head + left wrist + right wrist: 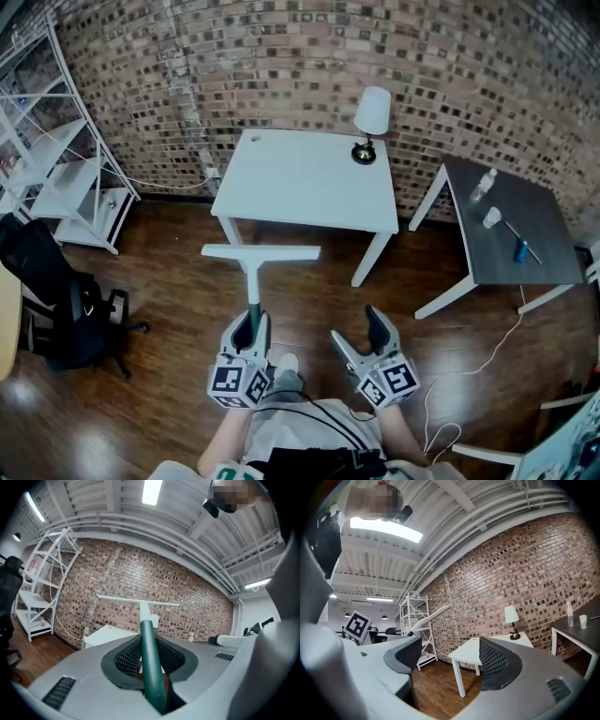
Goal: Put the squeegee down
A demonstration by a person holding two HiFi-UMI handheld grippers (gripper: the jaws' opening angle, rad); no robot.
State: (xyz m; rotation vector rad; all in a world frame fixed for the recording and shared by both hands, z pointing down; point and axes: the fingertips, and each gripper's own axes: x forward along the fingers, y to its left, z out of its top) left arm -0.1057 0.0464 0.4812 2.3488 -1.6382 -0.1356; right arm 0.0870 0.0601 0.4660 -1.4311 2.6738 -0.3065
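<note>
The squeegee [255, 272] is being pinched by its green handle in the jaws of the left gripper [251, 323], over the floor [169, 281], short of the white table [309, 178]; the jaws of the right gripper [361, 336] are being carried spread and empty. A drop onto the floor is being risked by any release before the table is reached. The long axis is being pointed level, toward the table, blade crosswise at the far end.
</note>
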